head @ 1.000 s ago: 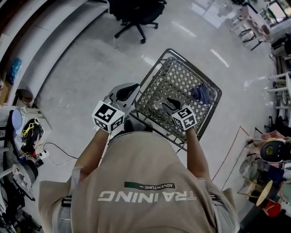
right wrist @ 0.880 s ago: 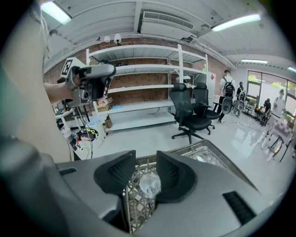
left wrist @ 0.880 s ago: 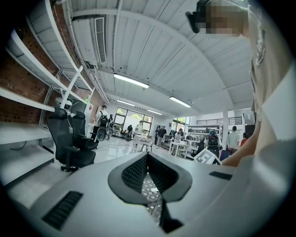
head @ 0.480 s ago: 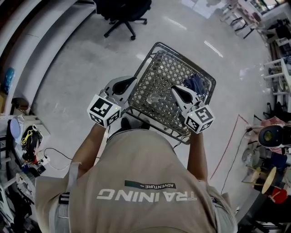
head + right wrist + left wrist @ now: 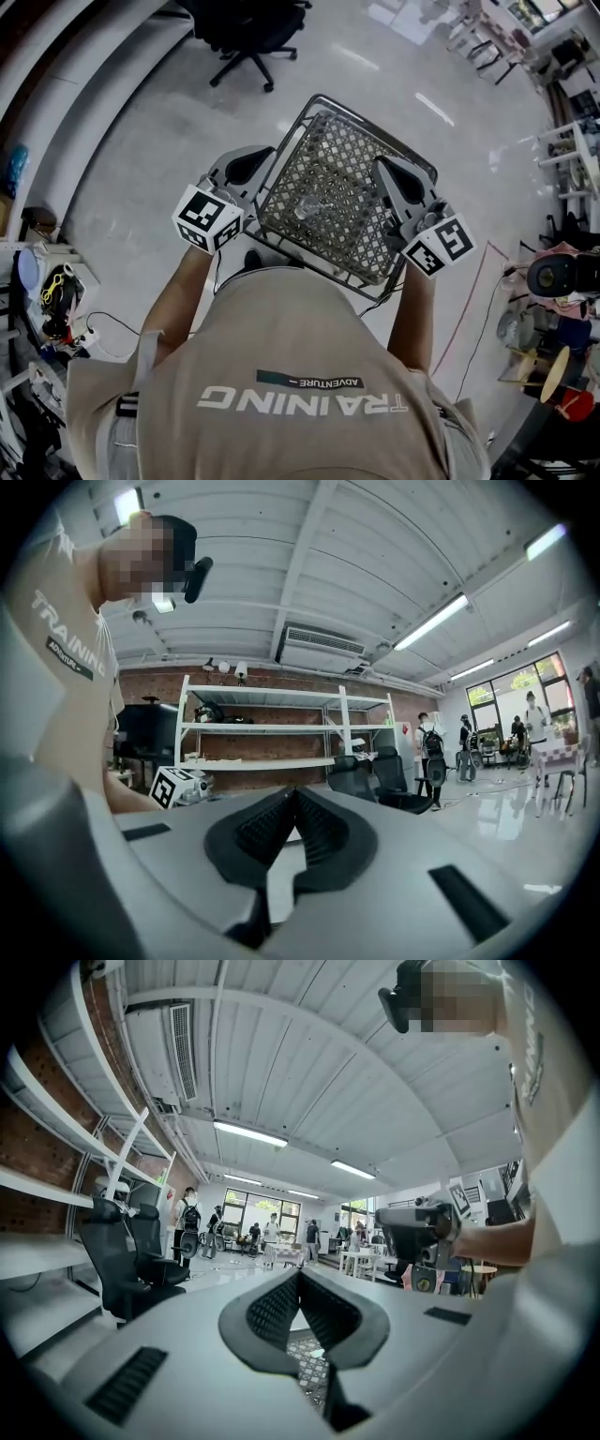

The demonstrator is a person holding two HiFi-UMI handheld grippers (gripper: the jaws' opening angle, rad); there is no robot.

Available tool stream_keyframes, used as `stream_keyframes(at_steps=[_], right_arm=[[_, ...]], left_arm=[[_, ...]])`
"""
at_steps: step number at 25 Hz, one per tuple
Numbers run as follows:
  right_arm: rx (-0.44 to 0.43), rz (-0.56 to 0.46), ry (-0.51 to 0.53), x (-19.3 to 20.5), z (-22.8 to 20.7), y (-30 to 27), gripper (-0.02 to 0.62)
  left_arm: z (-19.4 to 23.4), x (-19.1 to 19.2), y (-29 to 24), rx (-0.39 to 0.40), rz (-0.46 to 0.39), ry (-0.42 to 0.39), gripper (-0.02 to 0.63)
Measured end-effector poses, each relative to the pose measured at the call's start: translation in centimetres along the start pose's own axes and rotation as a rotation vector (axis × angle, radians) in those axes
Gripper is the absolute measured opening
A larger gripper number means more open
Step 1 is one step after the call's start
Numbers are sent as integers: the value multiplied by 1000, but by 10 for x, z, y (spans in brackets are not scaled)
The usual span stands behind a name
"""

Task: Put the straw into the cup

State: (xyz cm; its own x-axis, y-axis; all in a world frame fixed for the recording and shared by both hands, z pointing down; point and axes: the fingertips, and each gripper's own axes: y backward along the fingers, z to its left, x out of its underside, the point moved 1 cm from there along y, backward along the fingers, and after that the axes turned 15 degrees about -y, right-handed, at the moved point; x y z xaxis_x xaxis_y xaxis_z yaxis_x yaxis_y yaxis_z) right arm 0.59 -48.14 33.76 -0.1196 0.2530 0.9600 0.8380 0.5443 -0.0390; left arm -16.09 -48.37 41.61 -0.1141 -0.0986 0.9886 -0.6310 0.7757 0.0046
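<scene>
A wire mesh cart basket [image 5: 347,169] stands in front of me on the floor. A small clear shiny object, probably the cup [image 5: 305,208], lies on its mesh bottom. I see no straw in any view. My left gripper [image 5: 246,161] hovers over the basket's left rim, held level and shut with nothing in it [image 5: 299,1273]. My right gripper [image 5: 386,167] is raised over the right rim, also shut and empty [image 5: 293,791]. The left gripper view shows the right gripper [image 5: 417,1232] across from it. The left gripper's marker cube [image 5: 178,785] shows in the right gripper view.
A black office chair [image 5: 239,28] stands on the glossy floor beyond the basket. Shelving and clutter [image 5: 47,281] line the left side. Stools and small tables [image 5: 562,281] crowd the right. A red line [image 5: 473,309] runs along the floor at the right.
My right gripper rose out of the basket, swung toward the right rim, and its jaws went from open to shut. A blue item seen in the basket earlier is hidden now. The left gripper drifted slightly.
</scene>
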Motion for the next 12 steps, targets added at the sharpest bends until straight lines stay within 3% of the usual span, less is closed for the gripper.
stream_keyframes(at_steps=[12], right_arm=[[-50, 79, 66, 5, -1, -21, 17]], left_arm=[[7, 3, 14, -61, 4, 17, 17]])
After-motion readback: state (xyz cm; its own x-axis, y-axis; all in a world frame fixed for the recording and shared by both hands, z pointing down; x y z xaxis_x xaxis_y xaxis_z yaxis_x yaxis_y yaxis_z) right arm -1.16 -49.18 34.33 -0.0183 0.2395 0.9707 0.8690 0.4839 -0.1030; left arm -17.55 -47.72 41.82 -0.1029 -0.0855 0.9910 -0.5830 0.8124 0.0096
